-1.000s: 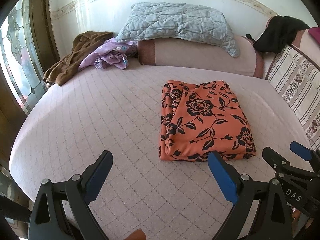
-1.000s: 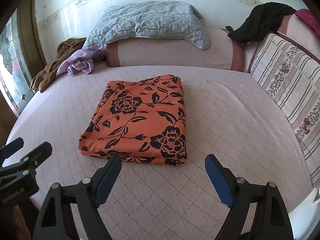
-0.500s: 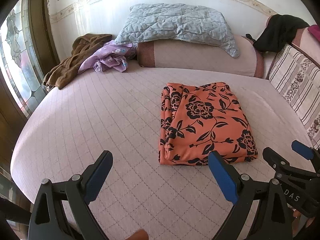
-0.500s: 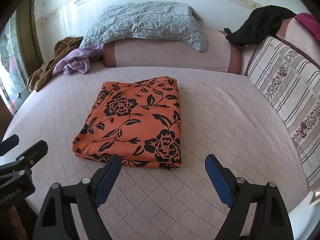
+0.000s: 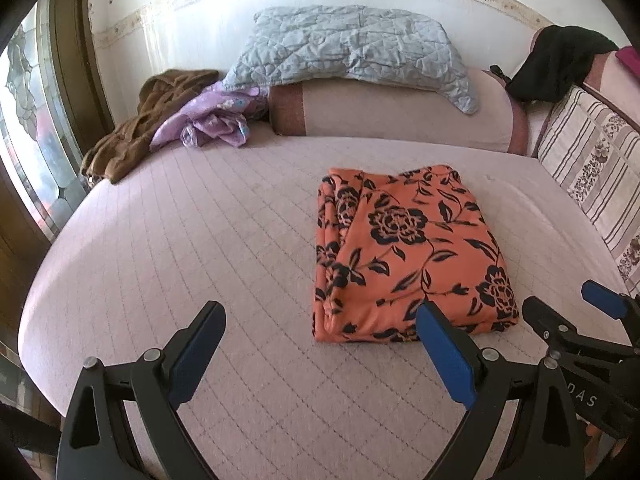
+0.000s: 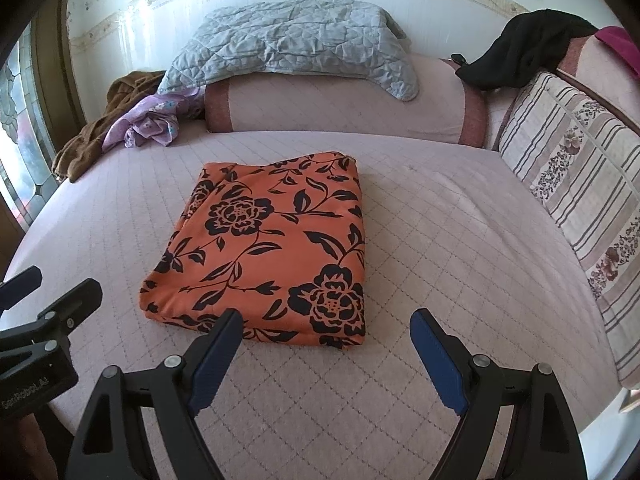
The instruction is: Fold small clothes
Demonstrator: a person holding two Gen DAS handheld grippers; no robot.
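An orange cloth with black flowers (image 5: 408, 252) (image 6: 272, 256) lies folded into a flat rectangle on the pink quilted bed (image 5: 200, 240) (image 6: 440, 240). My left gripper (image 5: 320, 320) hangs open over the bed's near part, left of the cloth's near edge, with nothing between its blue pads. In the right wrist view my right gripper (image 6: 326, 326) stands open just short of the cloth's near edge, holding nothing. Each gripper shows at the other view's side edge: the right gripper (image 5: 568, 308), the left gripper (image 6: 52, 284).
A long bolster (image 5: 400, 112) with a grey quilted cover (image 5: 352, 48) lies along the back wall. Brown (image 5: 136, 140) and purple (image 5: 212, 120) clothes are heaped at the back left. A striped cushion (image 6: 580, 200) and a black garment (image 6: 524, 48) line the right side. A window (image 5: 28, 128) is left.
Both views have drawn slightly back and up from the folded cloth, which sits a little lower in the frames. Both grippers stay open and empty.
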